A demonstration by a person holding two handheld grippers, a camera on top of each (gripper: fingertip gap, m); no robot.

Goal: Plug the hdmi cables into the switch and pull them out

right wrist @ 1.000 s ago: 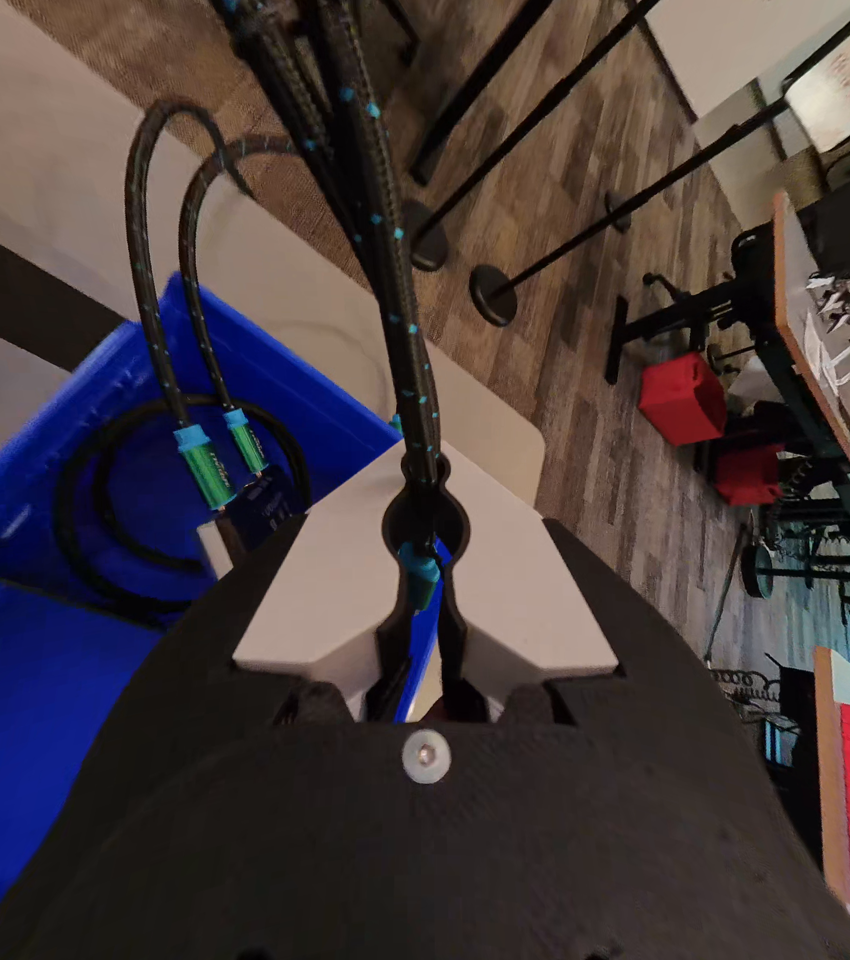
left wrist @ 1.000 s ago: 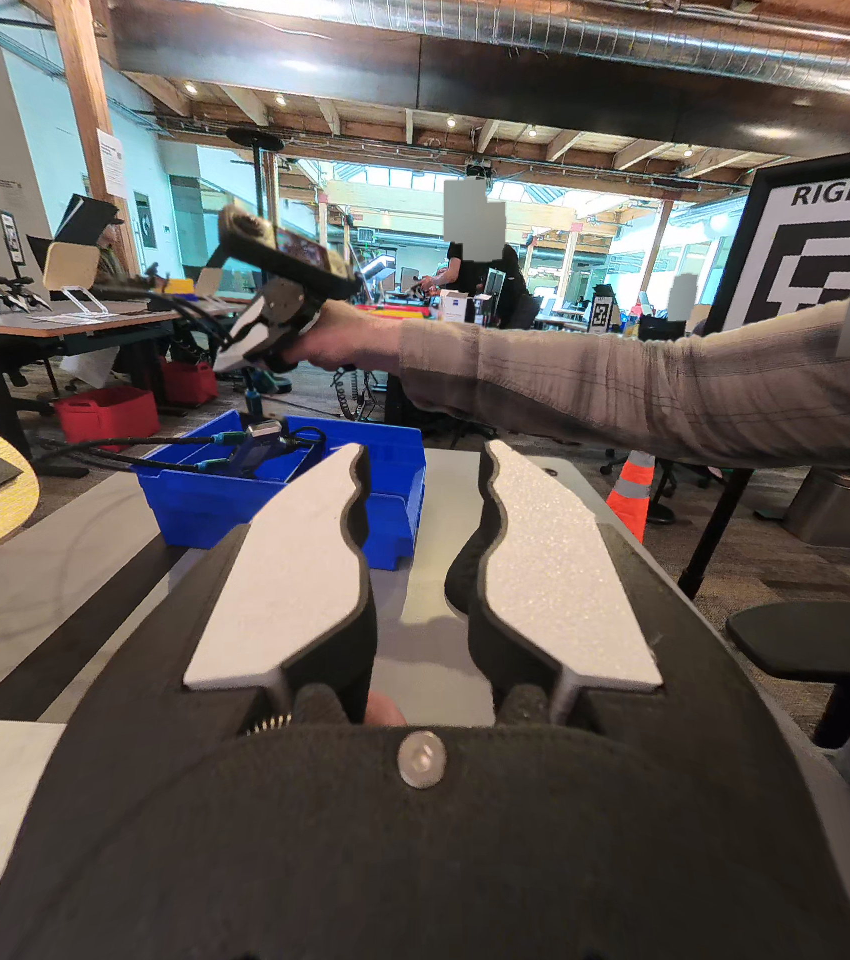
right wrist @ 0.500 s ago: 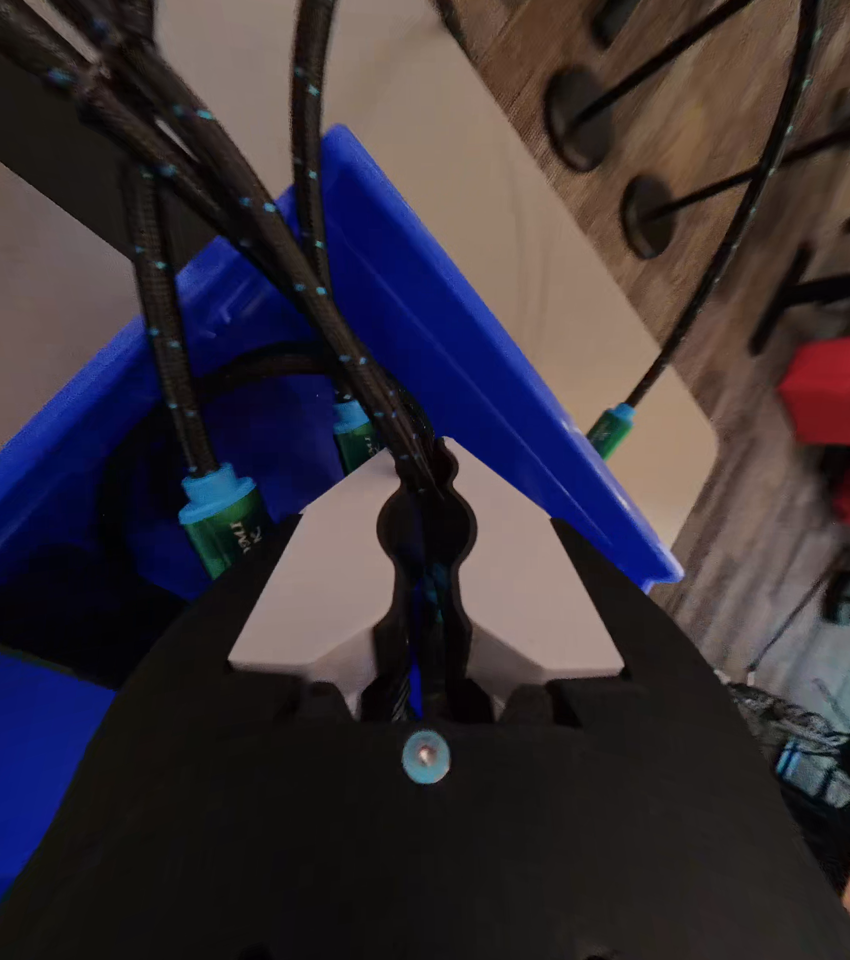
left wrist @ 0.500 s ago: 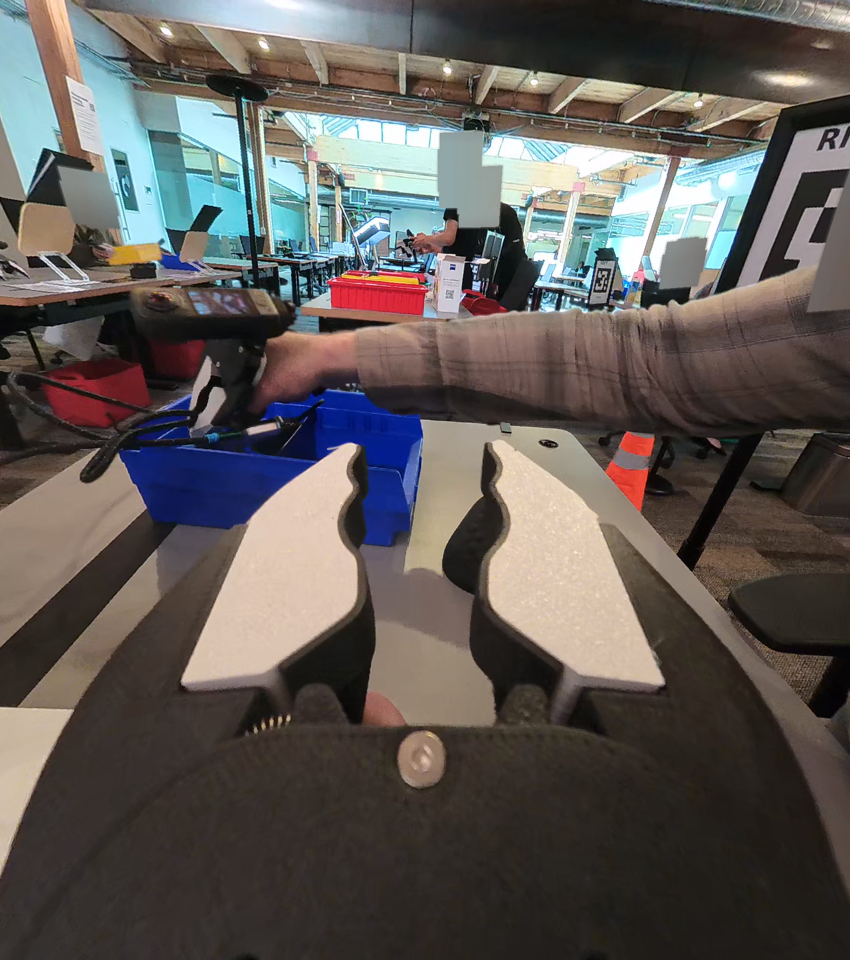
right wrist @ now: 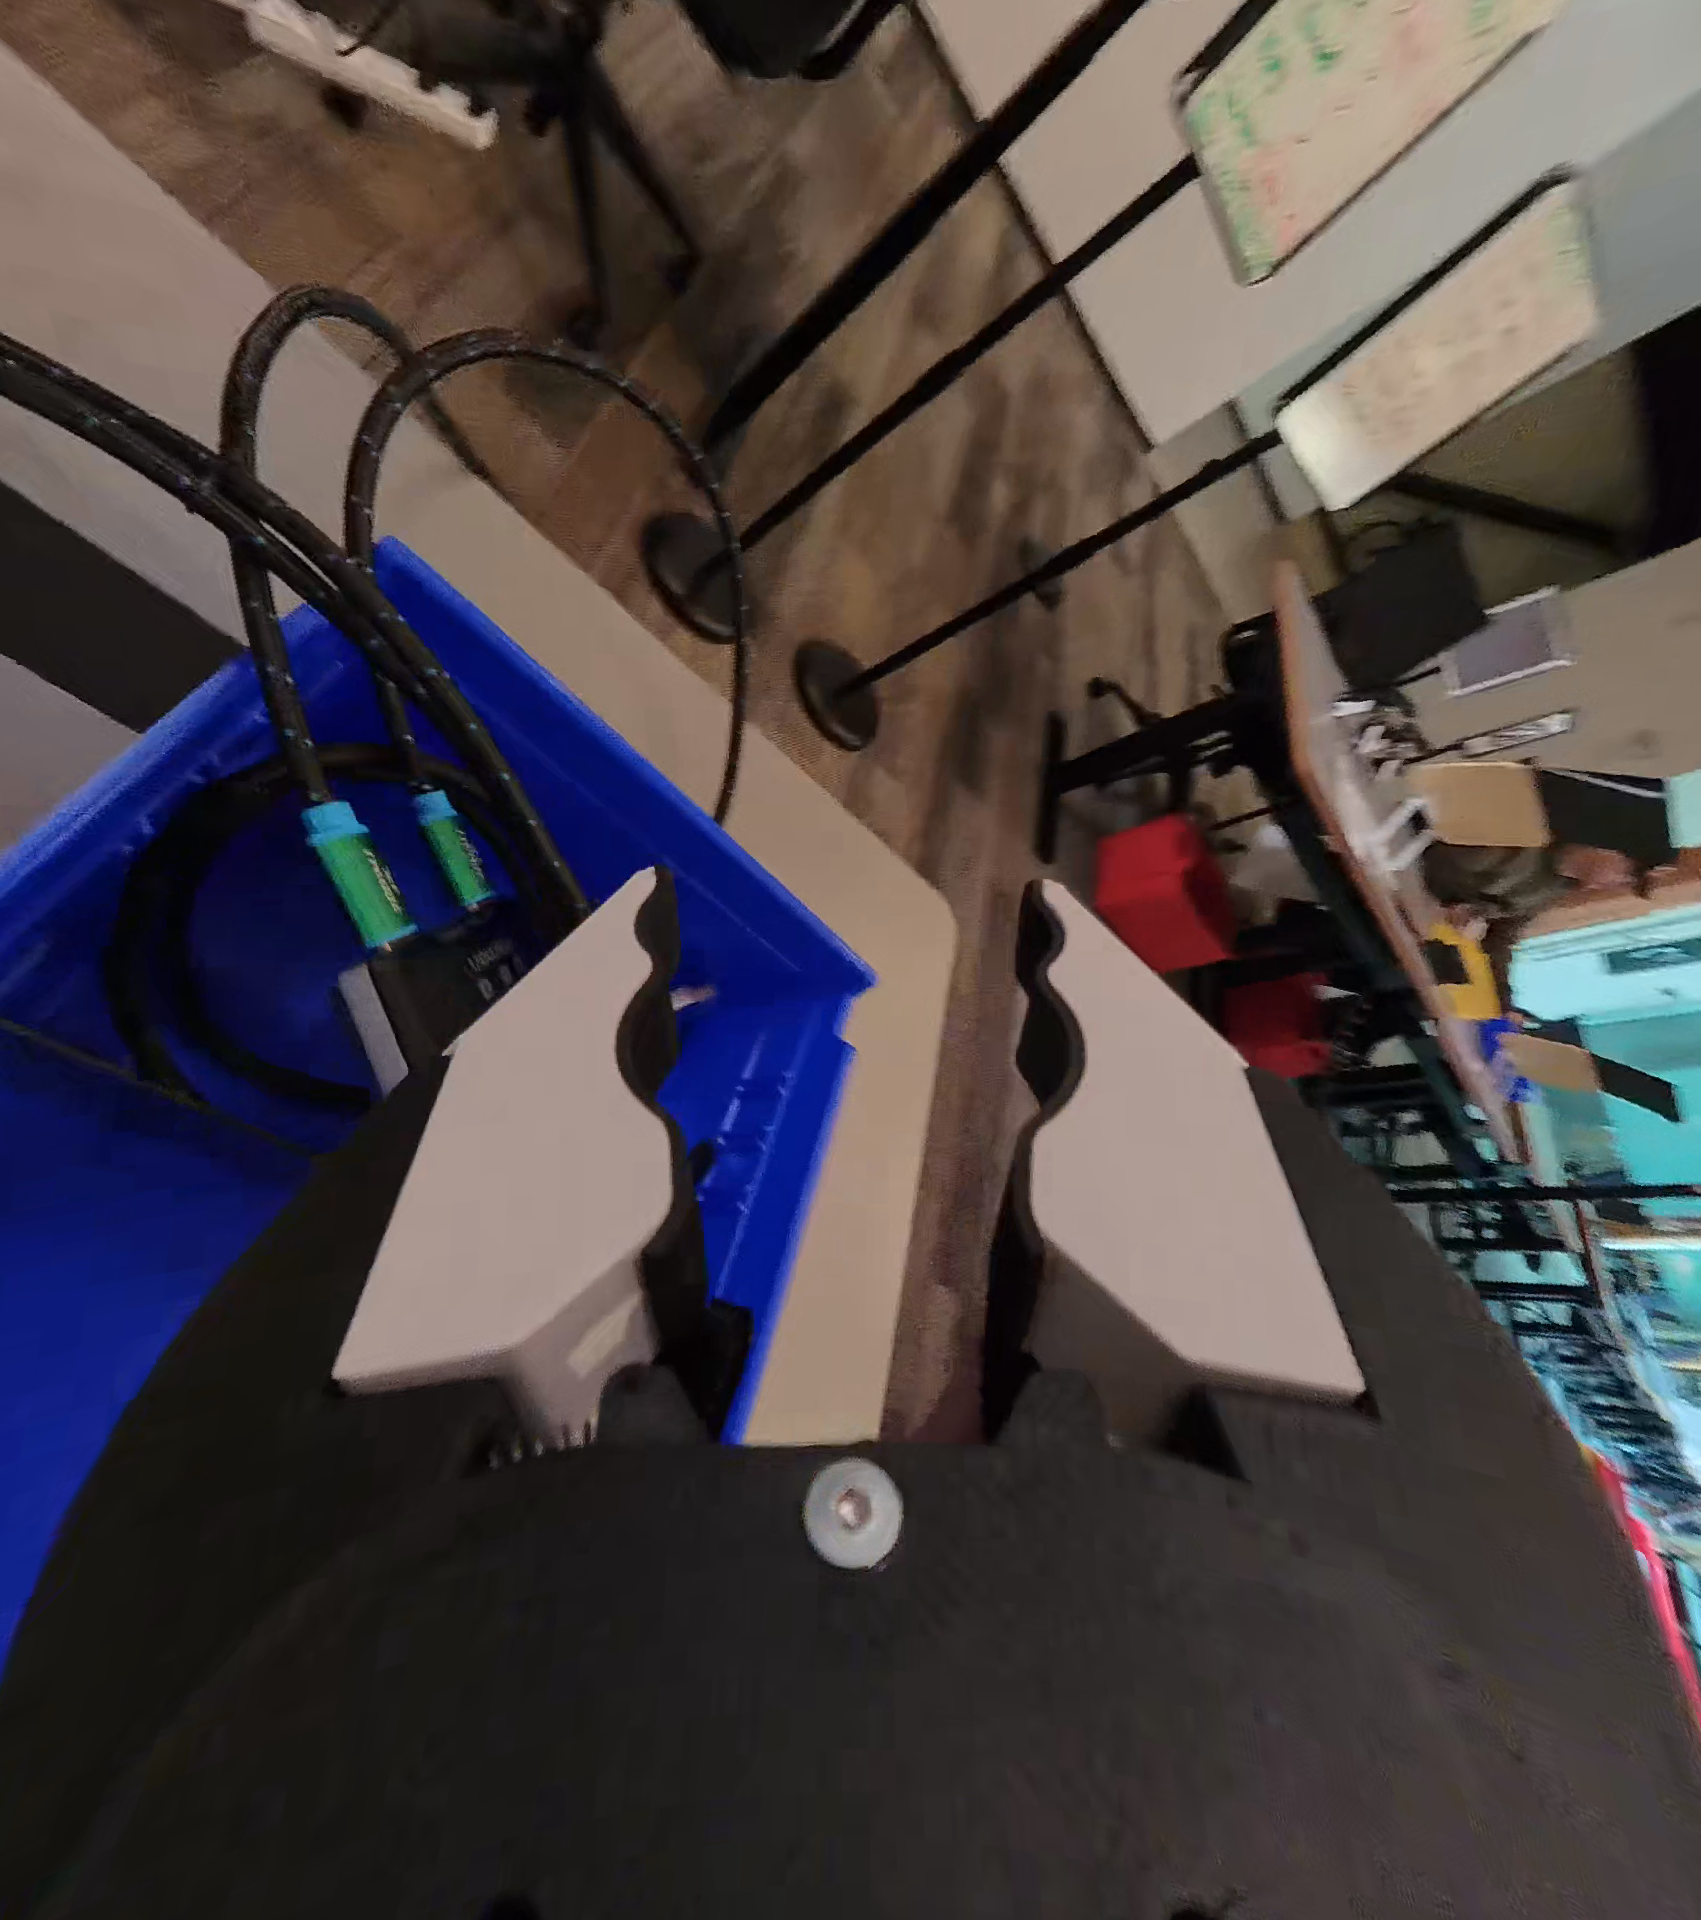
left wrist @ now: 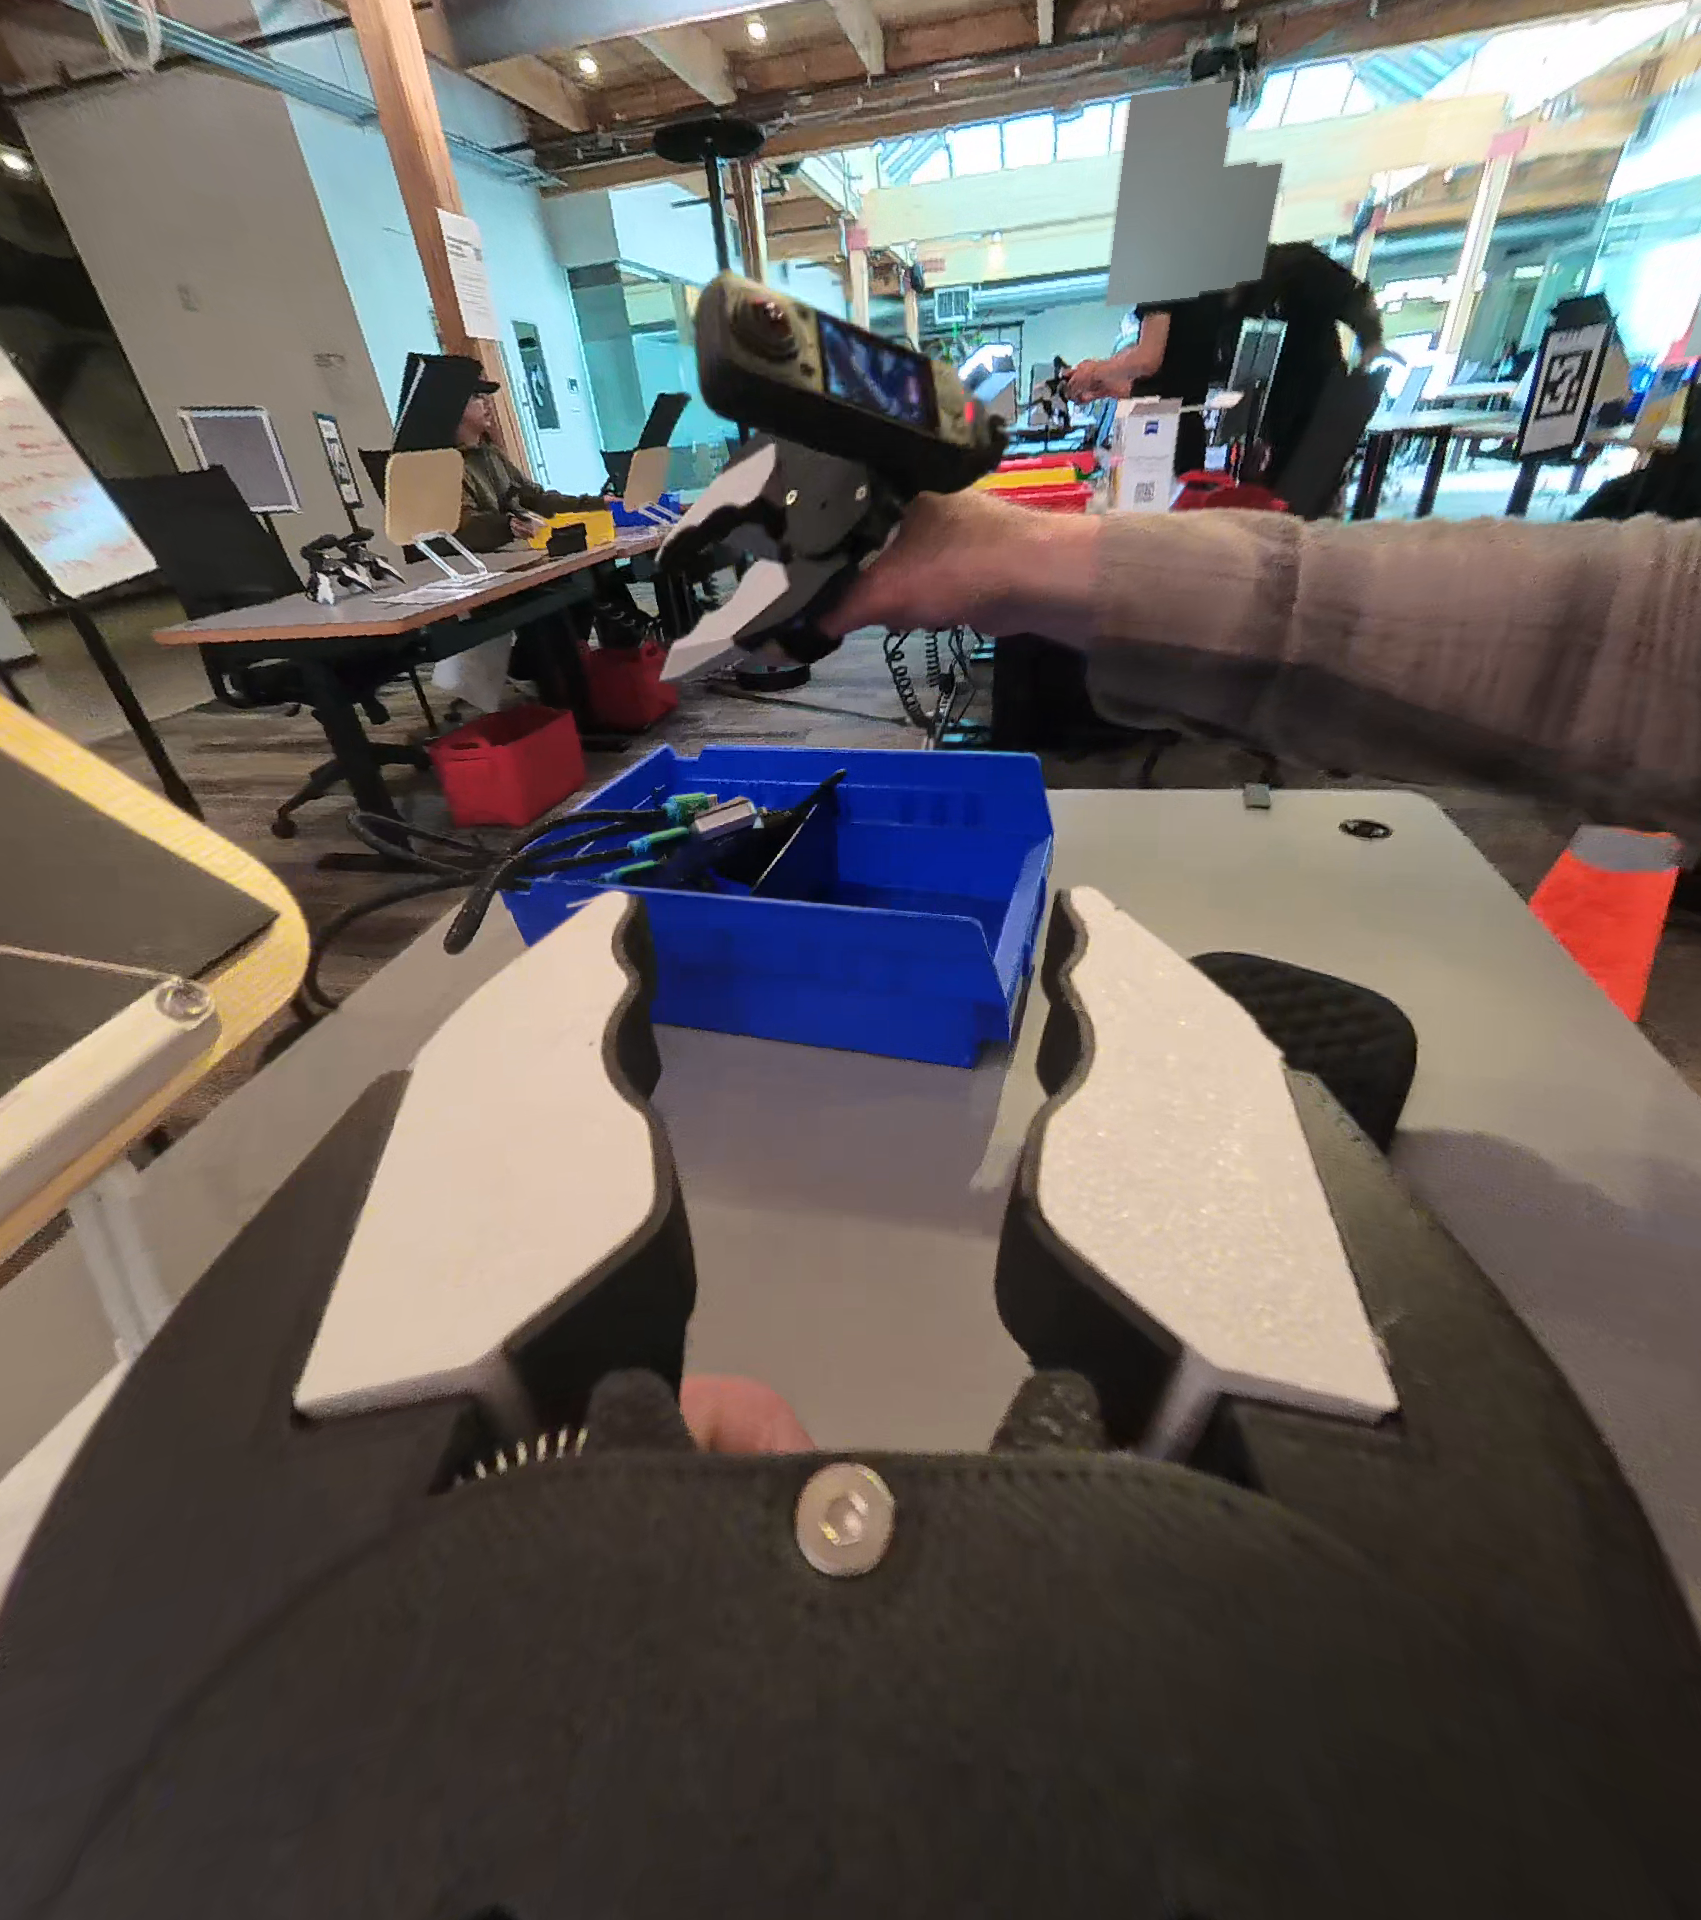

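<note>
A blue bin [left wrist: 856, 935] stands on the grey table and holds a small dark switch [right wrist: 451, 982]. Two braided HDMI cables with green plugs [right wrist: 363, 883] sit in the switch; more cable hangs over the bin's rim [left wrist: 513, 868]. My right gripper [right wrist: 841, 904] is open and empty, above the bin's far edge; it also shows in the left wrist view [left wrist: 711, 603], held up in a hand. My left gripper [left wrist: 846, 925] is open and empty over the table, in front of the bin.
A yellow-edged board [left wrist: 46, 935] juts in at the left. An orange cone [left wrist: 1604, 914] stands off the table's right side. Red bins [left wrist: 508, 764], desks, chairs and stand poles [right wrist: 929, 468] fill the floor beyond. People sit and stand in the background. One gripper's finger ends stand about 35 cm off the other's.
My right gripper was shut on a cable; it has opened, let the cable go and risen above the bin. My left gripper has opened wider.
</note>
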